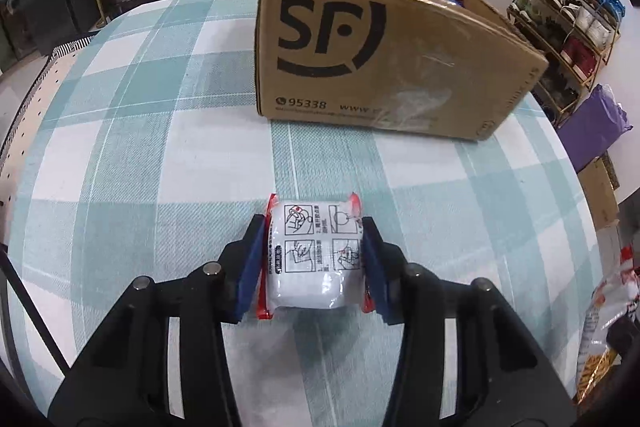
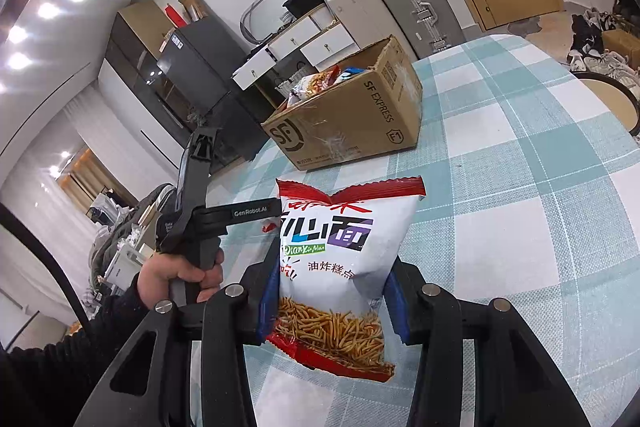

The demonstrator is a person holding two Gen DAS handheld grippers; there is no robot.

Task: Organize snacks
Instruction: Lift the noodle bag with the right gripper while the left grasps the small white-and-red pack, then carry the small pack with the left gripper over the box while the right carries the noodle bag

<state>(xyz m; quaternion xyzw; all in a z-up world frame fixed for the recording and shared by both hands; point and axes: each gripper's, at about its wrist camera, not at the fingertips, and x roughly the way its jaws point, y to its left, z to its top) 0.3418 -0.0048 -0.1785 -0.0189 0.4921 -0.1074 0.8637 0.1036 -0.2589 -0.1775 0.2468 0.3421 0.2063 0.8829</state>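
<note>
Left wrist: left gripper [image 1: 314,253] clamps white packet [image 1: 308,255] near cardboard box [image 1: 384,59] | right gripper [image 2: 332,307] grips noodle bag [image 2: 340,267] | box part-filled, two snacks left to box

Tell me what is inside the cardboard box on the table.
The cardboard box is open on top and holds several snack packets, red, white and blue, heaped above the rim in the left wrist view. Anything beneath that top layer is hidden by the packets and the box walls.

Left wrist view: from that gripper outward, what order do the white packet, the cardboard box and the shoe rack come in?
1. White packet, between the left gripper's fingers.
2. Cardboard box, ahead on the checked tablecloth.
3. Shoe rack, far right by the wall.
</note>
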